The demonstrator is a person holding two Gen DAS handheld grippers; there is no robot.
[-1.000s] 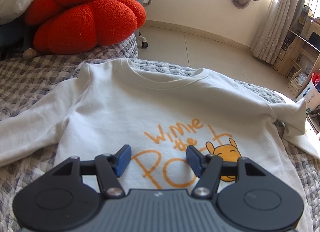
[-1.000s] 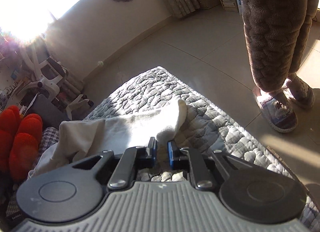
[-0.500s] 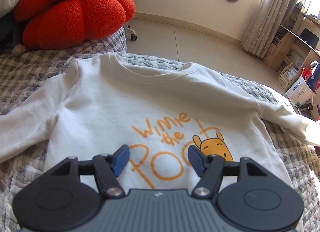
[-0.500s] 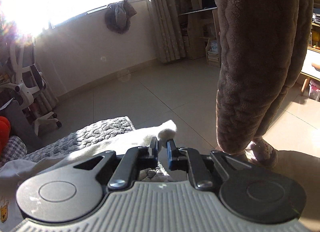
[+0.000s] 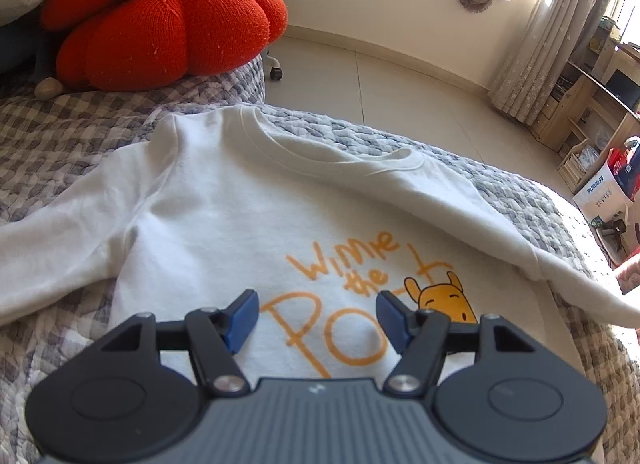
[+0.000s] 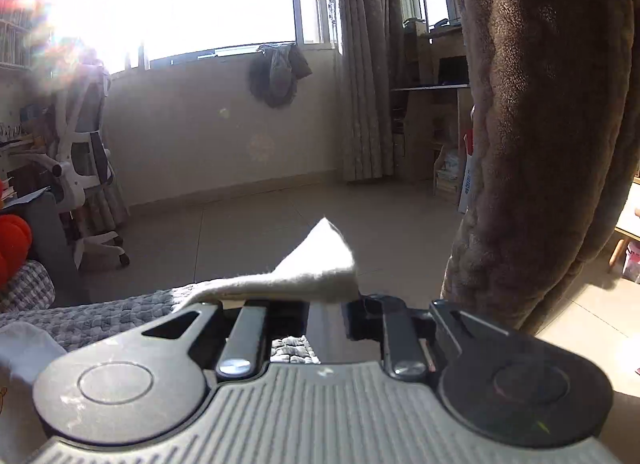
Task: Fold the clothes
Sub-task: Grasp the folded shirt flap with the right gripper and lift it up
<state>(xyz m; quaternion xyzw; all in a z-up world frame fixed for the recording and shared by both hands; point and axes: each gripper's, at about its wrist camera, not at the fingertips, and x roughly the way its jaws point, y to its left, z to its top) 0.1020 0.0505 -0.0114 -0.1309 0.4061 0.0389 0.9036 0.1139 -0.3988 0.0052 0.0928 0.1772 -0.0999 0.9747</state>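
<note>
A white sweatshirt (image 5: pixel 224 223) with an orange "Winnie the Pooh" print lies front up on the checked grey quilt (image 5: pixel 60 127). My left gripper (image 5: pixel 317 318) hovers open over the print, with nothing between its blue pads (image 5: pixel 240 318). The shirt's right sleeve (image 5: pixel 560 284) is lifted off the quilt and stretched toward the right edge. In the right wrist view, the right gripper (image 6: pixel 326 302) is shut on the sleeve cuff (image 6: pixel 320 268). The cuff stands up above the fingers and hides their tips. The other sleeve (image 5: pixel 48 240) lies flat at the left.
A big orange knitted cushion (image 5: pixel 160 27) sits at the head of the quilt. A person in a brown fleece robe (image 6: pixel 540 143) stands close at the right. Tiled floor (image 6: pixel 280 223) lies beyond the bed edge, with an office chair (image 6: pixel 80 151) and wooden shelves (image 5: pixel 580 103).
The right gripper has risen with the sleeve cuff held in it, so its view now looks across the room instead of down at the quilt. The sleeve has lifted. The left gripper has barely shifted.
</note>
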